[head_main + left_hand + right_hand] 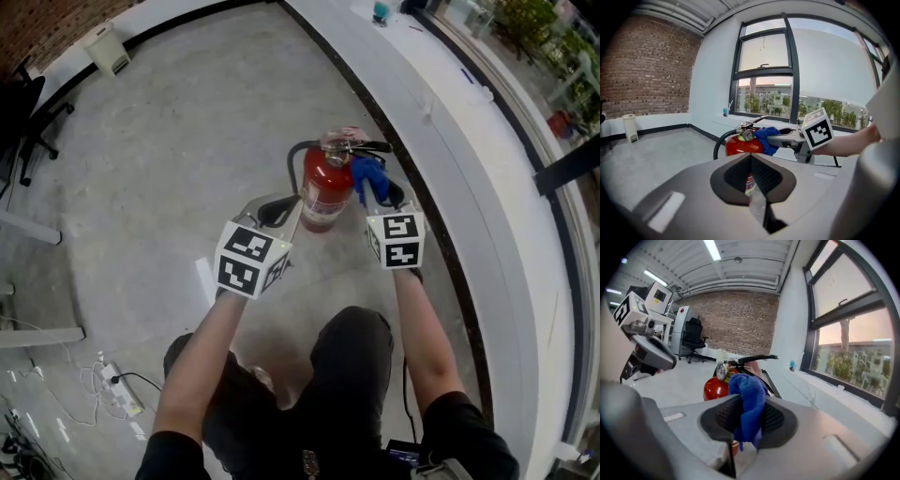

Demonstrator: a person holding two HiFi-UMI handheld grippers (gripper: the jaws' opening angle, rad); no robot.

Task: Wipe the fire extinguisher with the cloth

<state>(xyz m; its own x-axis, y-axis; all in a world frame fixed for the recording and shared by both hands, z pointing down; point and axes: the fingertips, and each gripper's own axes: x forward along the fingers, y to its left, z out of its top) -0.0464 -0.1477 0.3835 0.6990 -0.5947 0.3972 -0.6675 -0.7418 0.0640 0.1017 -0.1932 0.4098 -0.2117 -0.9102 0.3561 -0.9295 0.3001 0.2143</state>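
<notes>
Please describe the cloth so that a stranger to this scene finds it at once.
On the grey floor beside the white window ledge stands a red fire extinguisher. Near its top, the right gripper holds a bunched cloth, the only bright blue thing there.

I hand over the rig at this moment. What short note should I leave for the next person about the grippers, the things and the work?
Left gripper: shut, empty, close to the fire extinguisher body; contact unclear.
Right gripper: shut on the blue cloth, held up by the valve.
The extinguisher stands upright on the floor beside the white ledge.
Done: cloth is gripped and at the extinguisher.
Left: wiping; how much is wiped cannot be told.
</notes>
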